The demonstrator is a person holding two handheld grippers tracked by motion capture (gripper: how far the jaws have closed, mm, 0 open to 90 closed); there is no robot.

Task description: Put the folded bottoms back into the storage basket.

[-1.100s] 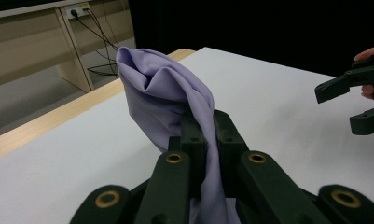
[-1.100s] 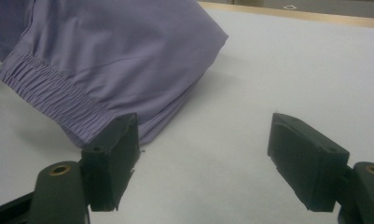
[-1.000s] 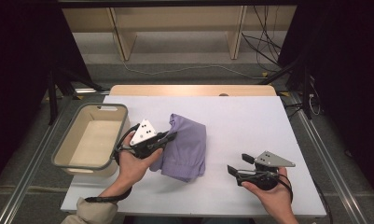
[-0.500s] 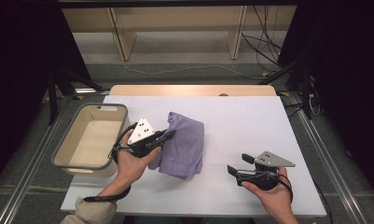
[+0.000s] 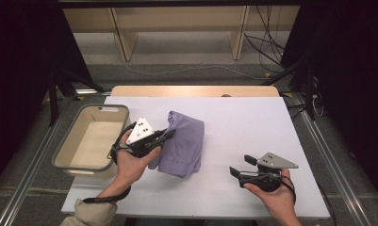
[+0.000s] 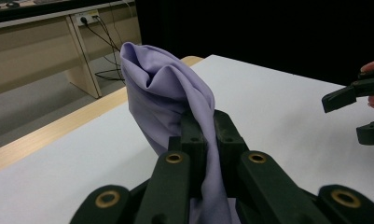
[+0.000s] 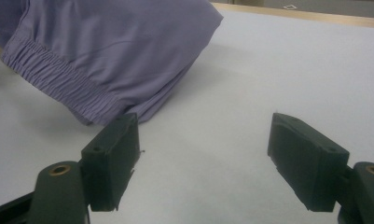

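A lilac cloth garment (image 5: pixel 183 143) with a gathered elastic hem lies bunched in the middle of the white table (image 5: pixel 252 122). My left gripper (image 5: pixel 167 135) is shut on its left edge and holds that edge lifted off the table; in the left gripper view the fabric (image 6: pixel 170 98) rises in a fold from between the closed jaws (image 6: pixel 207 135). My right gripper (image 5: pixel 239 165) rests low over the table to the right of the garment, open, nothing between its pads (image 7: pixel 112 161). In the right gripper view the garment's ribbed hem (image 7: pixel 68 88) lies just beyond the left pad.
A beige plastic tub (image 5: pixel 90 139) stands at the table's left edge, beside my left hand. The table's far edge has a wooden strip (image 5: pixel 191 90). Beyond it are wooden shelf legs and cables on the floor.
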